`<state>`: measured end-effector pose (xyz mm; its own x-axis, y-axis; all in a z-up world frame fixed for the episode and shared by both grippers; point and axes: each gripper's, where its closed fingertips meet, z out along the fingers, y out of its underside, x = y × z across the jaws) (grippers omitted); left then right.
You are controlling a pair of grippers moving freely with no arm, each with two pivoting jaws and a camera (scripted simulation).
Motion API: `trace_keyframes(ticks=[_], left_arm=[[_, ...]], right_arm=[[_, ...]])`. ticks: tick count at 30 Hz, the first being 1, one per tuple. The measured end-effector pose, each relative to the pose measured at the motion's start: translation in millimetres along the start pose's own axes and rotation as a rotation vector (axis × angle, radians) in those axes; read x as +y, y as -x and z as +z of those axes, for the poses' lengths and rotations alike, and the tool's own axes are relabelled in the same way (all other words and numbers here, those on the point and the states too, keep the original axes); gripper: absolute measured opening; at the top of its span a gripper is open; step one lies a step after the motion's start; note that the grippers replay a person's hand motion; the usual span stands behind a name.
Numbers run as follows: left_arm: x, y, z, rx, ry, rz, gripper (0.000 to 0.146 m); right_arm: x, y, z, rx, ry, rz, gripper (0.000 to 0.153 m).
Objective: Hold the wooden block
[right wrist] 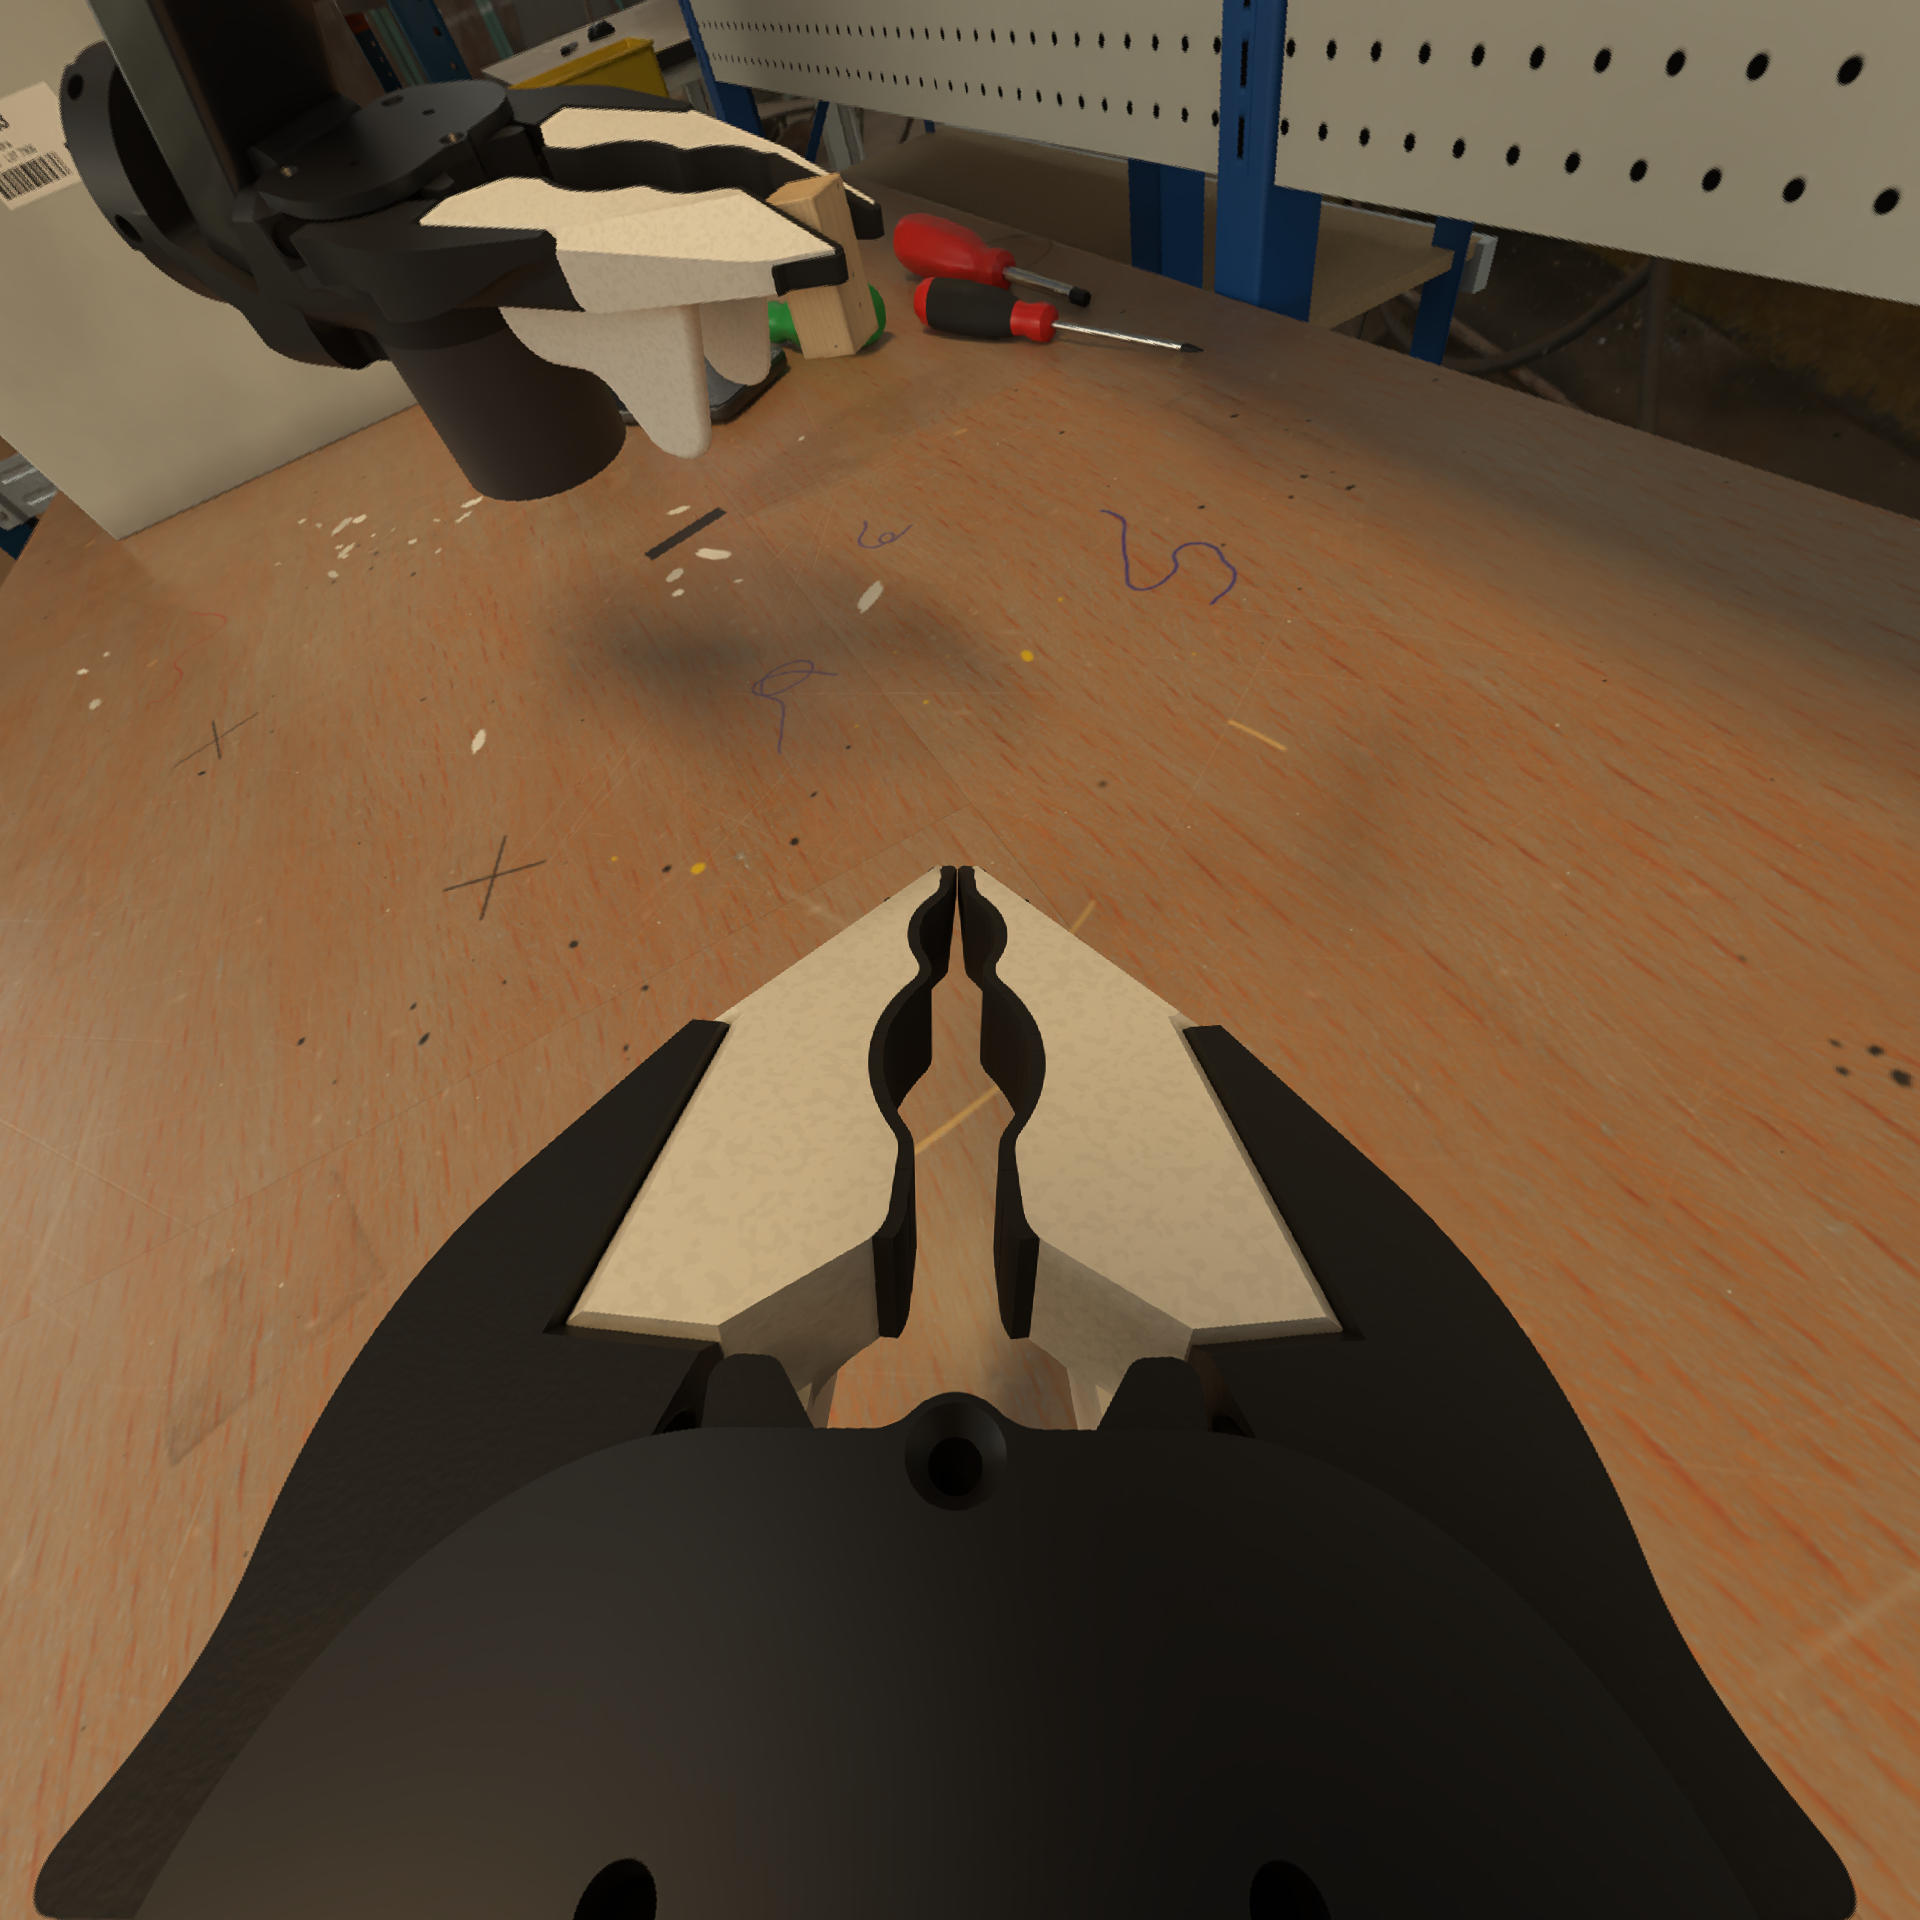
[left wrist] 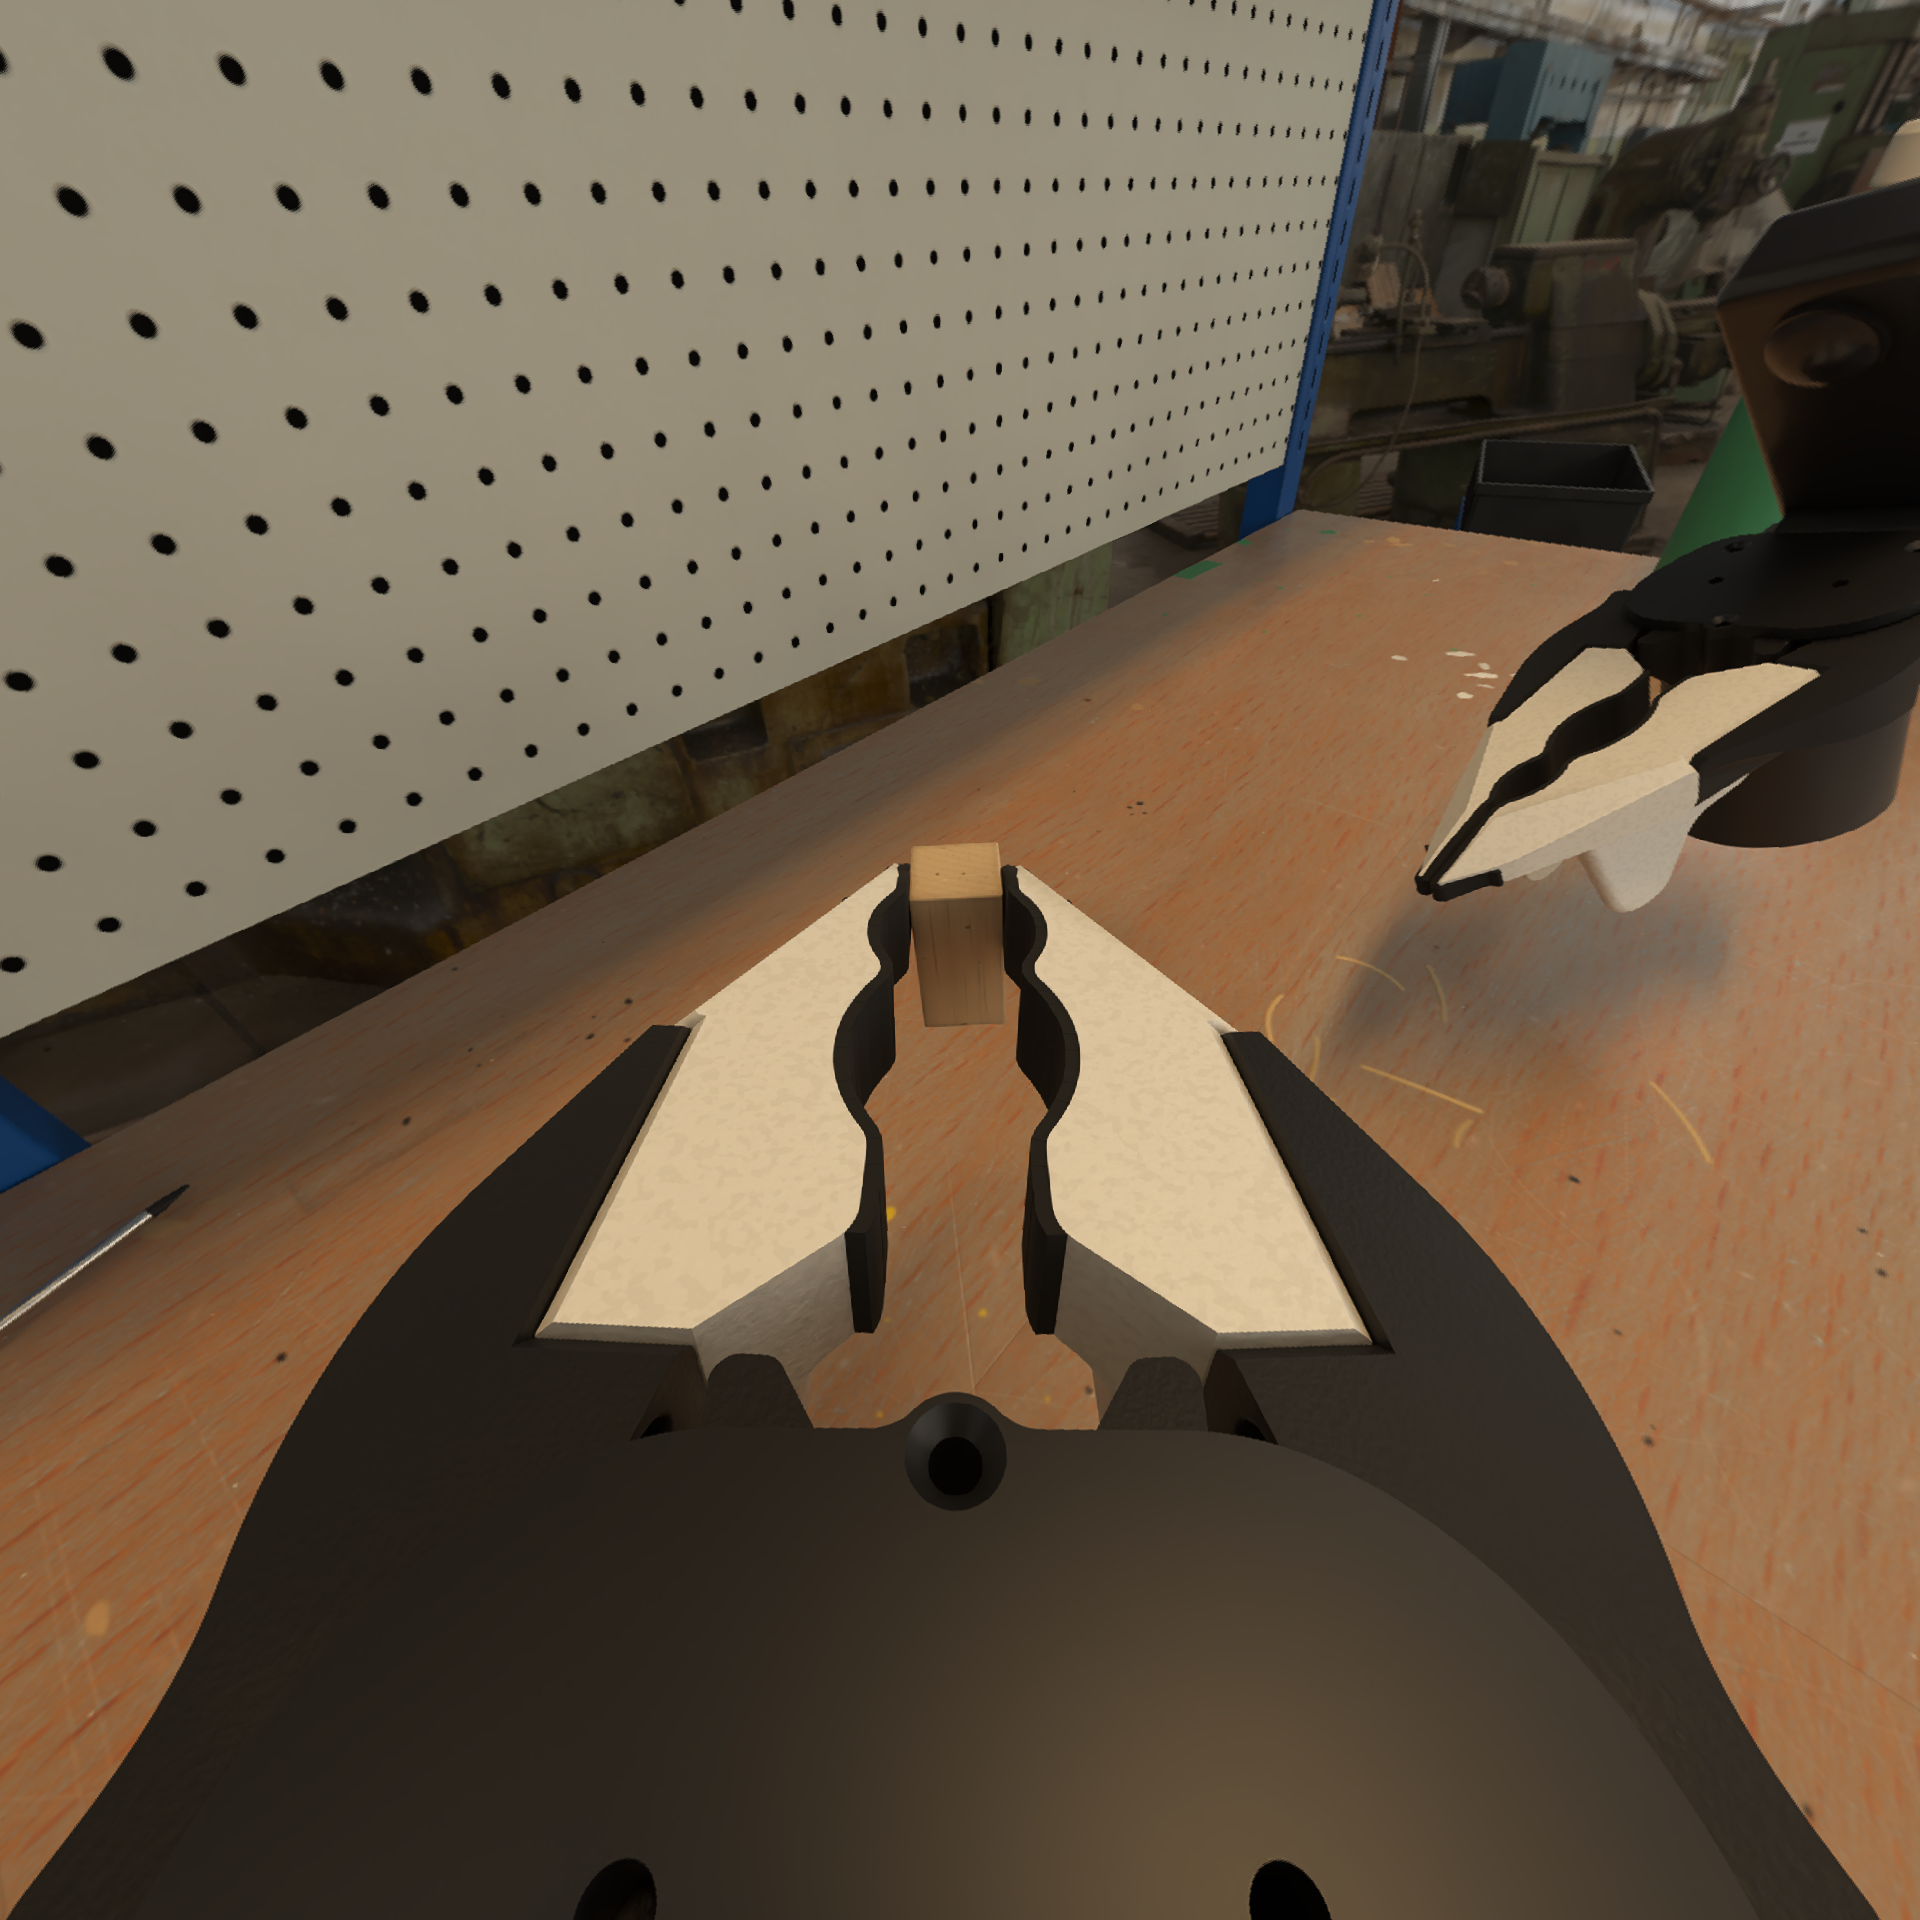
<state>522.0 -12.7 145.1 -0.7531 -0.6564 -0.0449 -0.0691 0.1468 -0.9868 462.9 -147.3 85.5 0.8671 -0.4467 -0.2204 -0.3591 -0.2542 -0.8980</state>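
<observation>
Clamped between the fingertips of the left gripper [left wrist: 956, 883]: wooden block [left wrist: 956, 935], pale, upright, hanging clear above the workbench [left wrist: 1351, 1247], only its upper end pinched. Seen from the right wrist view as well, same block [right wrist: 831, 270] in the grip of the left gripper [right wrist: 831, 234], lifted off the bench surface. Farther out, right gripper [right wrist: 956, 878] with jaws pressed together on nothing, tips meeting, hovering over bare bench top [right wrist: 1455, 935]; same right gripper [left wrist: 1439, 883] at the right edge of the left wrist view, well apart from the block. Beyond the block, two screwdrivers lying near each other: red screwdriver [right wrist: 966, 251] and black-and-red screwdriver [right wrist: 1018, 317]. Just behind the block, partly hidden, something green [right wrist: 784, 322], kind unclear. Along the back of the bench, pegboard [left wrist: 623, 416] on blue posts [left wrist: 1320, 343]. Past the far corner, dark bin [left wrist: 1558, 488]
</observation>
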Motion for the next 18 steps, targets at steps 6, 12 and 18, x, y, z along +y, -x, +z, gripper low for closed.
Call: trace_keyframes(ticks=[6, 12, 18], left_arm=[[4.6, -3.6, 2.9, 0.017, 0.022, -0.009, 0.016], [5.0, -8.2, 3.9, 0.031, 0.024, 0.011, 0.017], [5.2, -7.2, 3.9, 0.034, 0.026, 0.005, 0.017]], right_arm=[[1.9, -1.9, 0.4, 0.012, 0.007, 0.001, 0.0], [1.8, -3.3, -0.6, 0.021, 0.007, -0.003, 0.001], [2.7, -4.8, -0.8, 0.023, 0.01, 0.0, 0.001]])
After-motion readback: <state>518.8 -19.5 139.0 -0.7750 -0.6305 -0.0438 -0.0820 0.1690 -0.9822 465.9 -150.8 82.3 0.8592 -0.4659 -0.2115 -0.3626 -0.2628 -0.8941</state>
